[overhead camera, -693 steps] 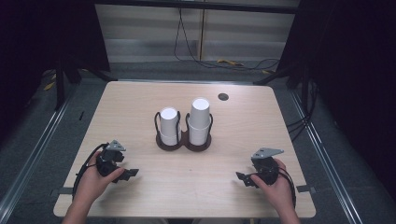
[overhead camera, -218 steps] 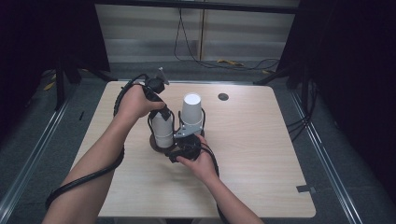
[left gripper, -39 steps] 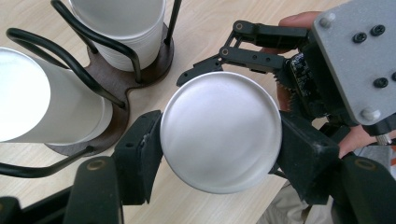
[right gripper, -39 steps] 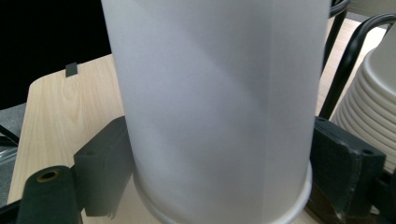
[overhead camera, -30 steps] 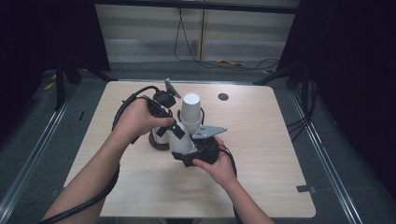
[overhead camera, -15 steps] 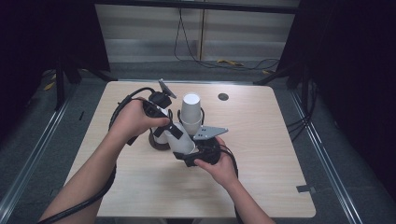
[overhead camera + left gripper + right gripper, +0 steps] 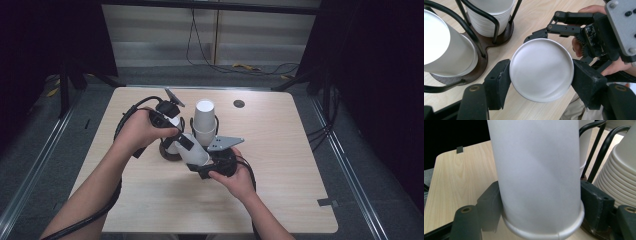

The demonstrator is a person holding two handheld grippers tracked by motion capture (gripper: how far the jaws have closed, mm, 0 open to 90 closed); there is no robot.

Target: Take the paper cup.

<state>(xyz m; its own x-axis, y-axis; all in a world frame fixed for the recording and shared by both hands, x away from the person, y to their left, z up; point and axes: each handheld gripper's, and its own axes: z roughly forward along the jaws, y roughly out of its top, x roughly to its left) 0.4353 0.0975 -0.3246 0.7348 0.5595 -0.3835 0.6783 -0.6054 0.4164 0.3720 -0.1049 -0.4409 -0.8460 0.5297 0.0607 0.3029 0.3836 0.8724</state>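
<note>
Black claw (image 7: 541, 82) jaws, grey screwed plate (image 7: 226, 143), trailing black cable (image 7: 127, 116).

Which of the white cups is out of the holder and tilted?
The cup gripped between both hand-held grippers, slanting in front of the holder; the other cups stand stacked upright in its rings.

Paper cup (image 7: 536, 177): top cut off by frame edge in right gripper view. Beside it, cup holder (image 7: 599, 147) base hidden; stacked cups (image 7: 621, 177) cropped at right edge.
</note>
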